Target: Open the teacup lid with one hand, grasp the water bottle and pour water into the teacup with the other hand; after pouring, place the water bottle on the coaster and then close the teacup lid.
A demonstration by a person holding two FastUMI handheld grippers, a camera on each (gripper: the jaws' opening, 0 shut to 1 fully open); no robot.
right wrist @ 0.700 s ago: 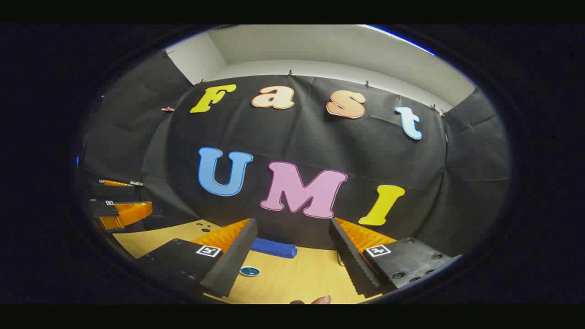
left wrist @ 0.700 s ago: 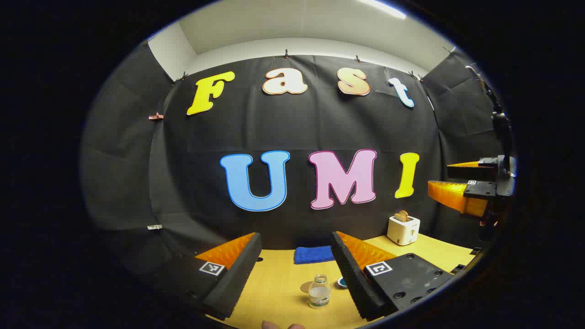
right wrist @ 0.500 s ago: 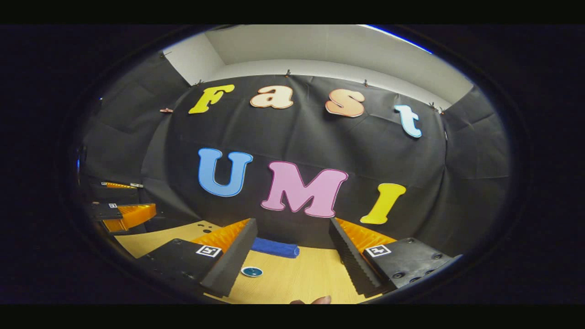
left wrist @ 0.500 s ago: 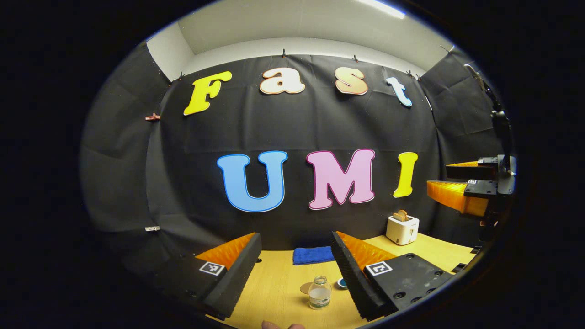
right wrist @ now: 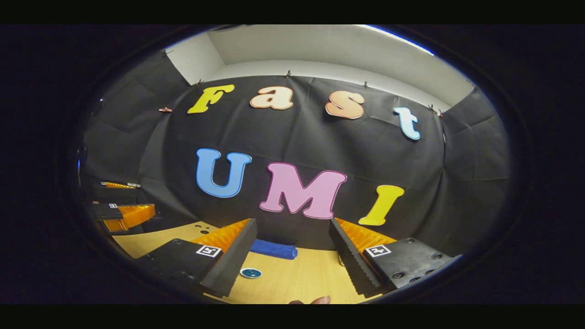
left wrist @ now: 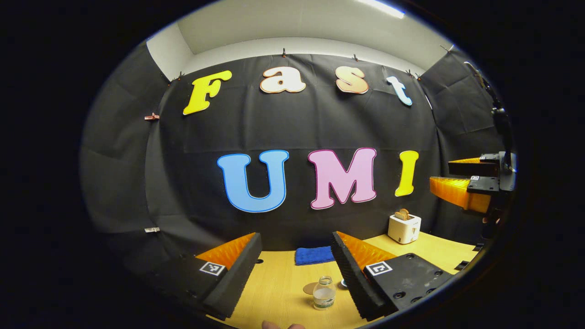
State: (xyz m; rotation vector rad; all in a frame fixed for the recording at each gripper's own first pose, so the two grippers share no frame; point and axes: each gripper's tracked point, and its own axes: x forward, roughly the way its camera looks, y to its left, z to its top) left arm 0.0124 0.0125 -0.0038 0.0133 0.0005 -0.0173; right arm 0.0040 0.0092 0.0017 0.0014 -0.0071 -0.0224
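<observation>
Water bottle is seen upright on the wooden table in the left gripper view, clear-walled, uncapped as far as can be told, with a label band near its base. It stands low in the gap between the two fingers of the left gripper, nearer the right-hand finger but apart from it, and well below the fingertips. The left gripper is held wide, with nothing between its fingers. Just behind the bottle and touching its outline on the left, a round tan coaster is laid flat on the table. At the bottle's right, a small blue-rimmed round thing is partly hidden by the right-hand finger; whether it is the teacup cannot be told from that view.

In the right gripper view, a small round teacup lid, dark blue-green with a pale rim, is seen from above on the table, just beside the left-hand finger of the right gripper. The cup beneath it cannot be made out. The right gripper is also held wide and is closed on nothing.

A folded blue cloth is laid at the far edge of the table against the booth wall. A white toaster with bread in its slot is set at the far right of the table in the left gripper view.
</observation>
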